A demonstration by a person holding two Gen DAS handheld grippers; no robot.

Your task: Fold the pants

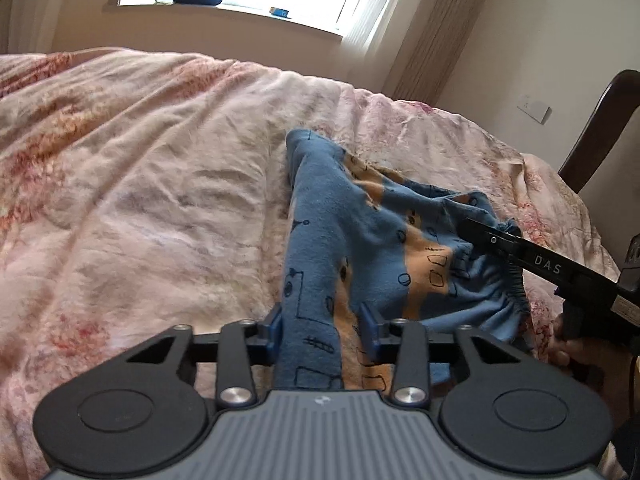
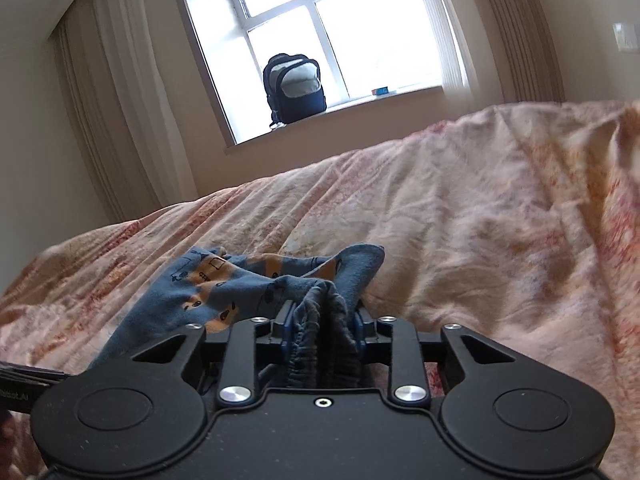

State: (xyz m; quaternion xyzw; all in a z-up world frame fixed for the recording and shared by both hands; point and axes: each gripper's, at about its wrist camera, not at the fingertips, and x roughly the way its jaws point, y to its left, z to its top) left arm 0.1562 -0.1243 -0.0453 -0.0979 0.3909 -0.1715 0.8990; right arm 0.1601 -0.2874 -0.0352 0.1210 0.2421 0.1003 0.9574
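Note:
Small blue pants [image 1: 360, 236] with orange patches and black drawings lie bunched on a pink bedspread [image 1: 140, 184]. My left gripper [image 1: 324, 330] is shut on a leg of the pants, which runs between its blue pads. My right gripper [image 2: 322, 324] is shut on the dark elastic waistband [image 2: 320, 344]. In the left wrist view the right gripper [image 1: 480, 236] reaches in from the right onto the waistband [image 1: 508, 292]. The rest of the pants [image 2: 224, 284] lies crumpled just ahead of the right gripper.
A window with a sill stands beyond the bed, with a dark backpack [image 2: 296, 88] and a small blue box [image 2: 380, 90] on it. Curtains hang at both sides. A dark wooden chair back [image 1: 600, 128] stands at the far right.

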